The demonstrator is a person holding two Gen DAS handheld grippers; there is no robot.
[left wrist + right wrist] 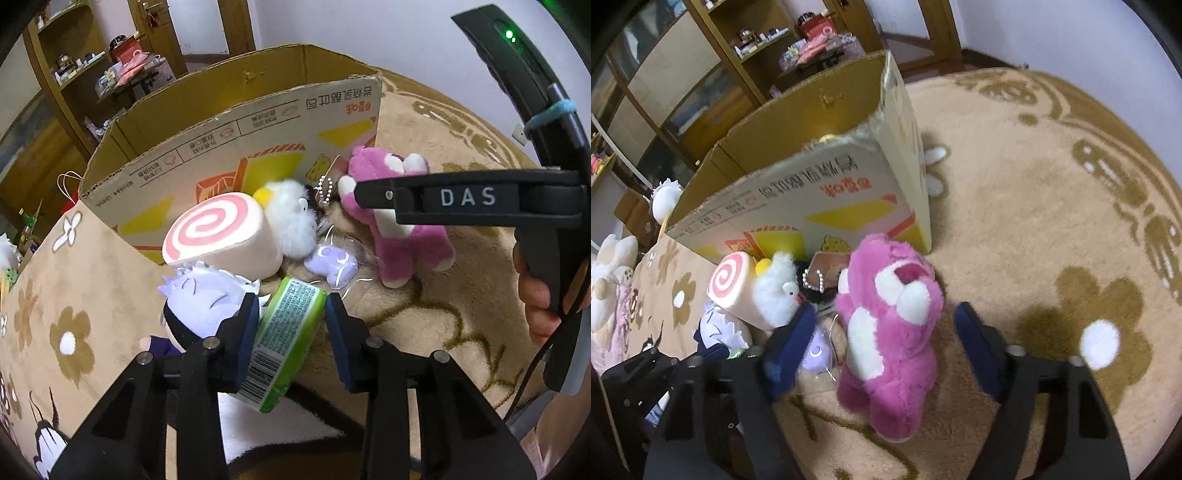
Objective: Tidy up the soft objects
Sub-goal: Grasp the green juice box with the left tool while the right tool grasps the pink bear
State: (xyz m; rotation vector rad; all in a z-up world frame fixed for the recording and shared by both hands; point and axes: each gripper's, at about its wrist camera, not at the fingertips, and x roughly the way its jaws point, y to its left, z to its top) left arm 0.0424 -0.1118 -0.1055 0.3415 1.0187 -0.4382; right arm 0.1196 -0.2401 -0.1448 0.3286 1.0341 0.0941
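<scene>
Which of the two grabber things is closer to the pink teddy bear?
Right. The right gripper has its open fingers on either side of the pink bear, not yet closed. The left gripper is off to the side, around a green packet instead.

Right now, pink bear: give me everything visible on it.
The pink bear is a fuzzy plush, magenta with a white belly patch, white muzzle with a darker magenta nose, and white inner ears and foot pads. It lies on the tan flowered carpet, just in front of the cardboard box, head toward the box. The right gripper straddles it, jaws spread wide on either side, one finger by its arm, not clamped. A bead chain and a small lilac toy lie beside it.
</scene>
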